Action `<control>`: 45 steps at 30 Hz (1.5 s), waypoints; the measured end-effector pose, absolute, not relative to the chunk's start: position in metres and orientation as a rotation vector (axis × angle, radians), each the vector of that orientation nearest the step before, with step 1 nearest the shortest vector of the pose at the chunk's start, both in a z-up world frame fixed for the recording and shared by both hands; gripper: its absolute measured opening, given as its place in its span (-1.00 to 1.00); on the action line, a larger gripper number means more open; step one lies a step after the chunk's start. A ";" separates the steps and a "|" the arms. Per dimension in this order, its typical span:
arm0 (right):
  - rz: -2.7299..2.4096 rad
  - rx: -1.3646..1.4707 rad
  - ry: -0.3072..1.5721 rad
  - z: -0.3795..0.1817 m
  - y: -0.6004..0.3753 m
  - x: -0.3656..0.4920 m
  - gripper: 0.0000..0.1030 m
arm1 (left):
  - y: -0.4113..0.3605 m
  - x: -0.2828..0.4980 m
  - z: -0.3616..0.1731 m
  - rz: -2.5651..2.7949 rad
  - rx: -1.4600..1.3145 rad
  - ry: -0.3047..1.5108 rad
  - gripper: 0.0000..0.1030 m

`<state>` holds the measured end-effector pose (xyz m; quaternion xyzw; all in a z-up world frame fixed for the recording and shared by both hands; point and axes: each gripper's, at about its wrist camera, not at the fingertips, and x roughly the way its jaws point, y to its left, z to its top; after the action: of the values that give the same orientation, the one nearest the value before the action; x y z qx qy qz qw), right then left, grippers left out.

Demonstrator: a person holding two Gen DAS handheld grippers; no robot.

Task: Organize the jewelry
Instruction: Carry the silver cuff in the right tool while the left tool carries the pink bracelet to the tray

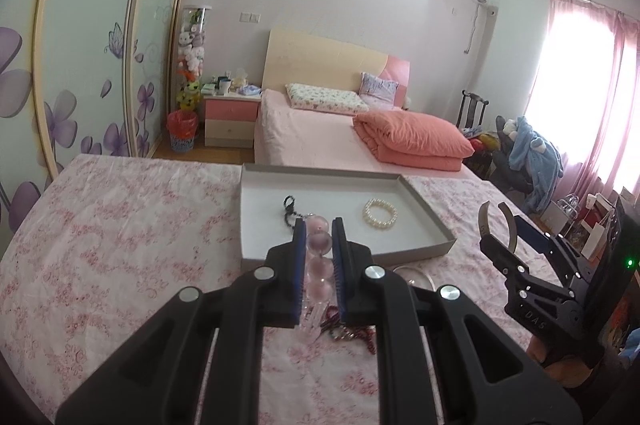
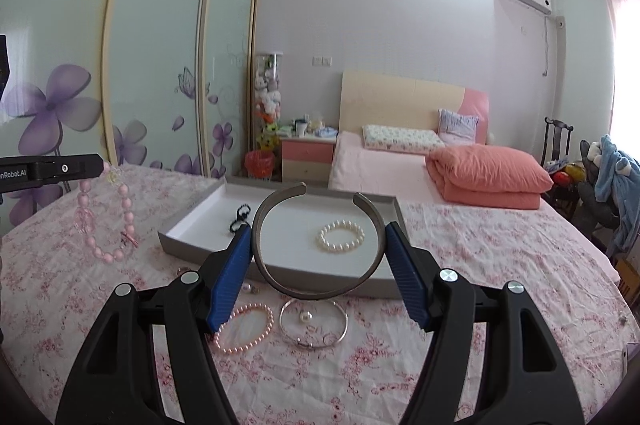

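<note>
left gripper [image 1: 319, 231] jaws clamp pink bead necklace [image 1: 319, 257] | tray [image 1: 424, 209] holds pearl bracelet [image 1: 380, 213]

Jewelry in mid-sort around a shallow grey tray

The white-lined tray [image 2: 276, 267] sits mid-surface, holding a white pearl bracelet [image 2: 341, 236] lying flat and a black beaded piece [image 2: 239, 217] near its left wall. A pink bead necklace [image 2: 105, 221] hangs in the air left of the tray. A grey open cuff bangle [image 2: 320, 289] is held upright before the tray's front wall. A pink pearl bracelet [image 2: 245, 328] and thin silver bangle [image 2: 313, 324] lie flat below.
</note>
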<state>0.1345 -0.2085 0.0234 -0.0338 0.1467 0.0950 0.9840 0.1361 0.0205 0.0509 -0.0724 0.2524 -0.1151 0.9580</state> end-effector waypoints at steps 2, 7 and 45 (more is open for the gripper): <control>0.191 -0.058 0.279 0.026 -0.209 0.135 0.30 | 0.018 0.135 0.053 -0.234 -0.147 0.500 -0.74; 0.187 -0.046 0.255 0.029 -0.211 0.137 0.30 | 0.007 0.134 0.060 -0.232 -0.136 0.465 -0.74; 0.093 0.004 0.289 0.025 -0.220 0.239 0.30 | -0.029 0.264 0.037 -0.147 -0.082 0.486 -0.74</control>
<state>0.2385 -0.2199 0.0248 0.0020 0.1437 0.0463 0.9885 0.2635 -0.0289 0.0372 -0.0403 0.2405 -0.0728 0.9671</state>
